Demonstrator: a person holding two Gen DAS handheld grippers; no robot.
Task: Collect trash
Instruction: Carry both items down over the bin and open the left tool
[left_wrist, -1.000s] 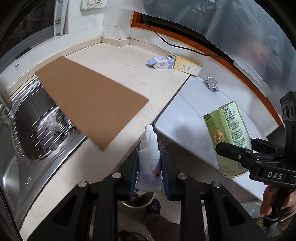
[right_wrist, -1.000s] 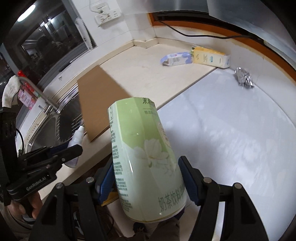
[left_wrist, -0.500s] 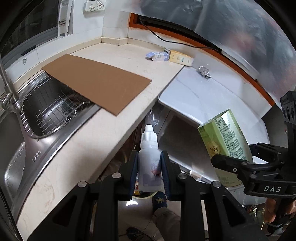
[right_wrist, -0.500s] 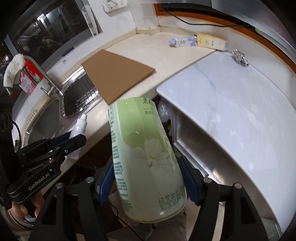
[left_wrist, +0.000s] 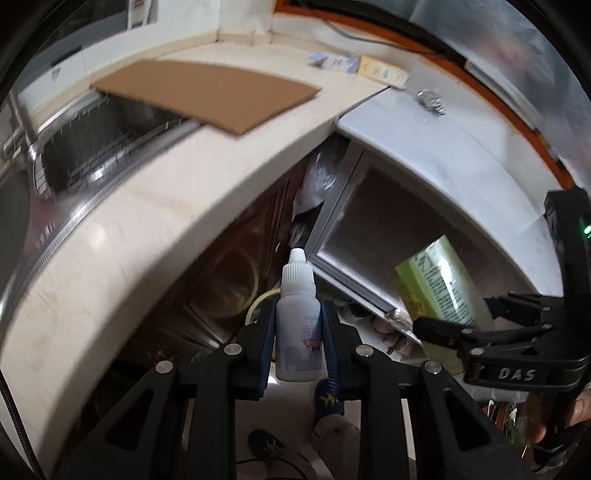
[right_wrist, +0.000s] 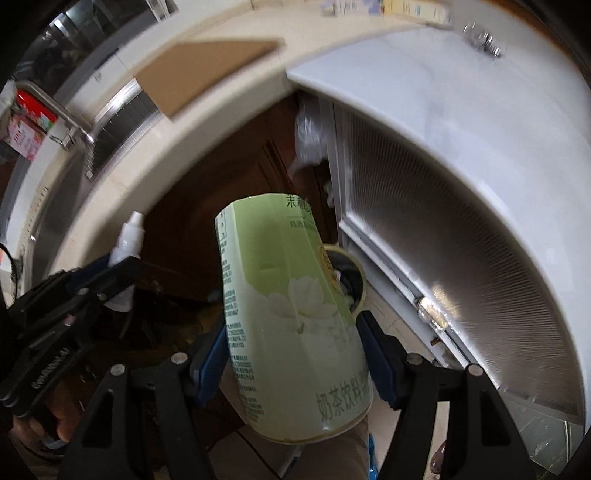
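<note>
**Two Items Held Over the Bin**

The left gripper (left_wrist: 298, 338) is clamped on a small dropper bottle (left_wrist: 297, 325): light, rigid, slippery. The right gripper (right_wrist: 295, 356) squeezes a green carton (right_wrist: 291, 314) at mid-body: light, crushable. Both hang above the floor bin (right_wrist: 356, 275).

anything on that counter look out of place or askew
Yes. The flat brown cardboard sheet lies skewed across the cream countertop, one end overhanging the steel sink. A crumpled foil scrap sits loose on the white slab, and two small cartons lie tipped by the back wall.
</note>
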